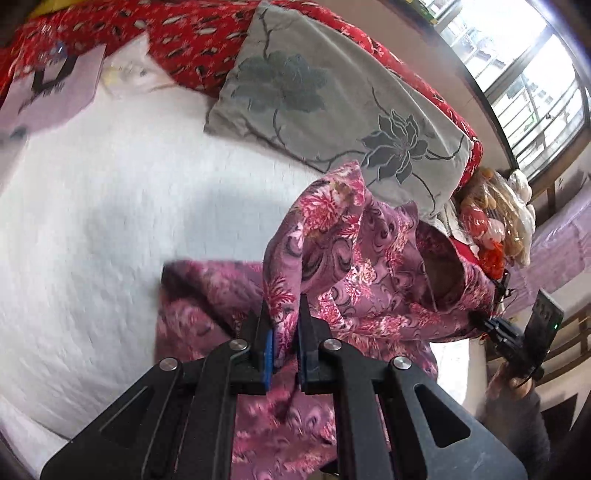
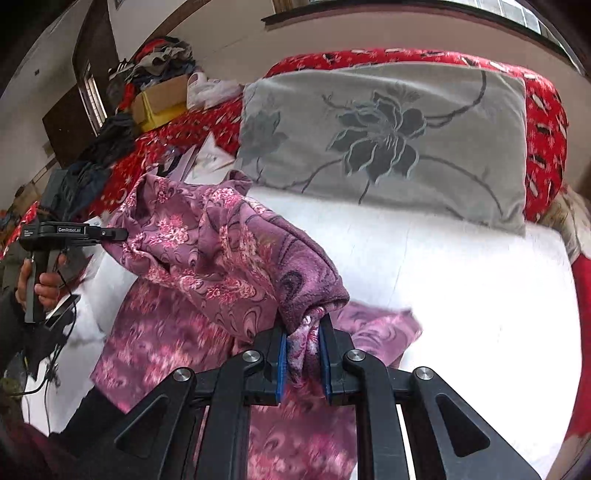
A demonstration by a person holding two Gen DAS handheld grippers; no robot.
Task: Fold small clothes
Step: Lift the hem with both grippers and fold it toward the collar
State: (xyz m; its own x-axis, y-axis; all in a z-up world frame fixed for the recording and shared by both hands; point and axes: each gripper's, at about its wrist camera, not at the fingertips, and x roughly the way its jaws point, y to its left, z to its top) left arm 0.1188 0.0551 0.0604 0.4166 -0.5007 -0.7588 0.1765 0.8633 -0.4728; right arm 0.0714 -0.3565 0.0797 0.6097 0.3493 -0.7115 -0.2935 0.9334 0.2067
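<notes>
Left wrist view: the left gripper is clamped on a bunched edge of the purple-and-pink floral fleece garment, with cloth pinched between its blue pads. The grip lifts that edge clear of the white quilted bed sheet; the garment's lower part lies blurred on the sheet. The likely purpose is to spread the cloth between two held points before laying a fold. The right gripper shows at the far right, holding the opposite edge. A grey pillow with dark flower print lies just behind the garment, and a red patterned blanket beyond it.

Right wrist view: the right gripper is closed on a gathered edge of the garment. The left gripper grips the other end, so the cloth hangs slack between them above the sheet. The pillow limits the room available for laying the garment flat. A heap of clothes and a cardboard box stand well apart.
</notes>
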